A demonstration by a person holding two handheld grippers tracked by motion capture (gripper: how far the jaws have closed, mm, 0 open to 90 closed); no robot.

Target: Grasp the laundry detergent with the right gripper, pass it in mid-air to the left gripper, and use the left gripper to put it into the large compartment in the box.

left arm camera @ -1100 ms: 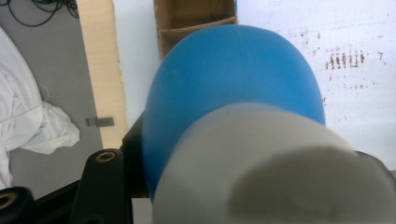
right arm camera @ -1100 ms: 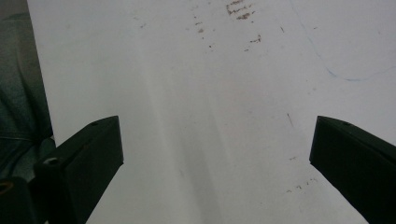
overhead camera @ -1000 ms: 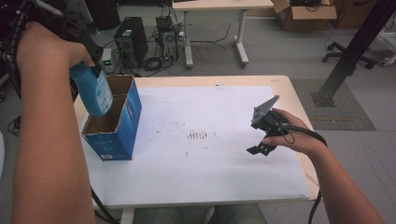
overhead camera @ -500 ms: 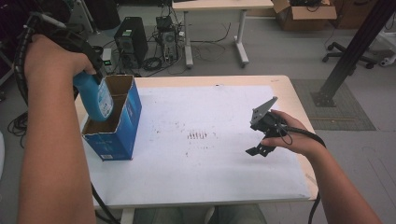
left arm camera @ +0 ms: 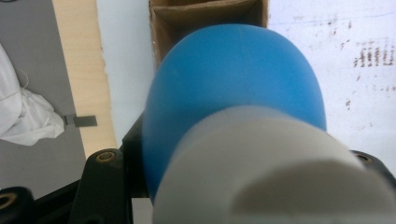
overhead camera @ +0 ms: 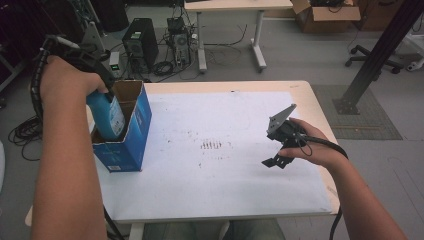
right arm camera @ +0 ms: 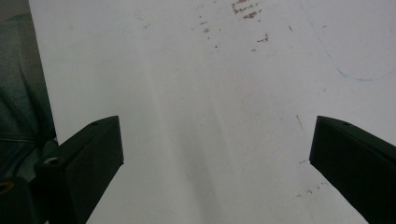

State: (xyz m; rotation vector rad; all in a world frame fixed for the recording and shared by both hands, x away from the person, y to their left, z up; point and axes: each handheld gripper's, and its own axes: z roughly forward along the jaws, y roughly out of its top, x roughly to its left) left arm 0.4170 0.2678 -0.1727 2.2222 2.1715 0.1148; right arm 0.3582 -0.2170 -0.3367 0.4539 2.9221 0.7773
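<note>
Bottle entering box, left edge of the tabletop.
We clamp the left gripper (overhead camera: 102,92) on the bottle (overhead camera: 107,115), half inside the box (overhead camera: 131,135); smooth, stiff plastic, best held near the cap (left arm camera: 275,172). Right gripper (overhead camera: 280,150) rests agape.

In the high view, your left hand (overhead camera: 67,82) covered the left gripper (overhead camera: 97,82), so its jaws could not be seen on the blue bottle (overhead camera: 107,116). The bottle's lower end was hidden inside the blue cardboard box (overhead camera: 131,142), and its label print was too small to read. In the left gripper view, the bottle's white cap (left arm camera: 275,172) was blurred and cut off by the bottom edge.
</note>
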